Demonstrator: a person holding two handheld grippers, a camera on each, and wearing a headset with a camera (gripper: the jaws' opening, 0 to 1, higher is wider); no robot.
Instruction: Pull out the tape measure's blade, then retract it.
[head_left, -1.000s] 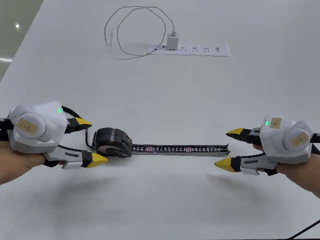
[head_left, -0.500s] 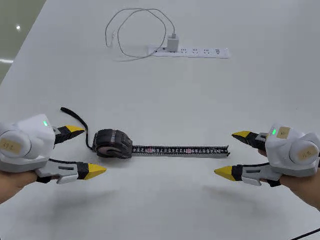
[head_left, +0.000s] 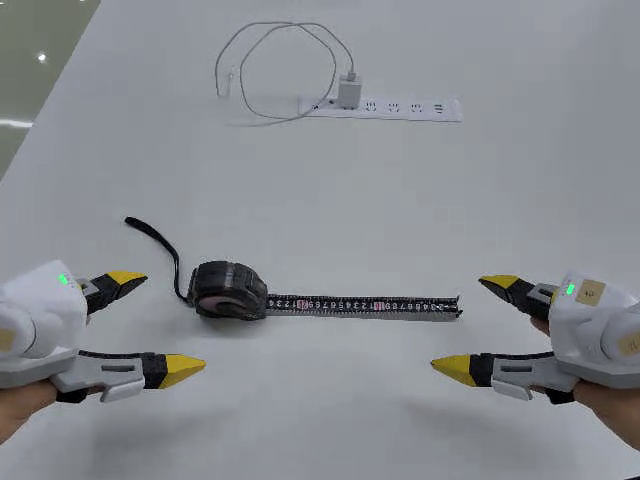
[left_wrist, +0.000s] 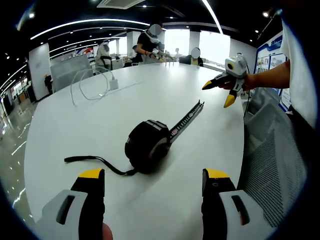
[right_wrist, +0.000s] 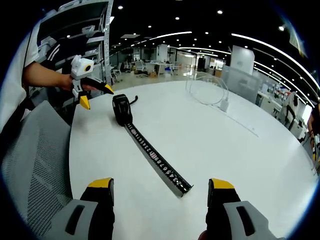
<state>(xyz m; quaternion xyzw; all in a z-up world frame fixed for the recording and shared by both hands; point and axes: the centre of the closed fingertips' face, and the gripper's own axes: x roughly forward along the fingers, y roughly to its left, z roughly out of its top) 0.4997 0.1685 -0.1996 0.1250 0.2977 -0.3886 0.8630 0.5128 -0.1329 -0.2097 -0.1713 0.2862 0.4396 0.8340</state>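
The tape measure (head_left: 229, 290) lies on its side near the middle of the smooth white tabletop (head_left: 330, 190). Its round black case, ribbed and rubbery-looking, sits at the 9 o'clock end. Its blade (head_left: 365, 304) lies drawn out flat toward 3 o'clock. The blade is a thin, stiff strip, dark with pale numerals and a red mark or two, and it ends in a small hook. Nothing grips the extended blade, which suggests a lock or friction holds it out. The pull-out half looks done, with retraction left to do. A slim black strap (head_left: 158, 245) curls off the case toward 11 o'clock.

The left gripper (head_left: 170, 322) hovers at 8 o'clock of the case, fingers spread wide and empty. Its yellow tips aim at the case, probably lined up to steady it. The right gripper (head_left: 461, 325) hangs just off the hook at 4 o'clock, fingers likewise spread and touching nothing, well placed to guide the blade home. Far off at 12 o'clock lies a white power strip (head_left: 400, 105) with a looped cable (head_left: 270, 60).
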